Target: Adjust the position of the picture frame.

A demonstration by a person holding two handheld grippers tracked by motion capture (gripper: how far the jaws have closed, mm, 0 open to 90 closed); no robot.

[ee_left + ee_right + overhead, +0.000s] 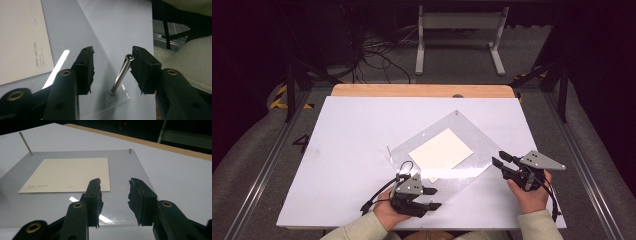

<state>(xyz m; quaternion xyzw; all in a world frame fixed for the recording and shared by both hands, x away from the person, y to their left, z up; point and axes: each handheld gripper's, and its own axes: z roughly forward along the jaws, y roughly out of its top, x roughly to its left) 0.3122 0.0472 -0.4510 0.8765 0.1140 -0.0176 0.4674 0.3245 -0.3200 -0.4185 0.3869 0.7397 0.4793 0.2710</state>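
A clear acrylic plate (472,140) lies cornerwise on the white table with a cream card (441,150) on it. My left gripper (435,198) is at the plate's near corner (117,98). There a thin metal pin (121,75) stands tilted between its jaws. The pin's head is next to the right-hand pad (140,67), while the other pad is well apart from it, so the gripper (112,57) is open. My right gripper (501,159) (115,187) is open over the plate's right corner (125,217), with nothing between its fingers.
Another tall pin (25,142) (388,150) stands at the plate's left corner, and a short stud (130,151) at the far corner. The table (352,130) has a wooden strip (422,90) along its far edge. Cables and a frame lie on the floor beyond.
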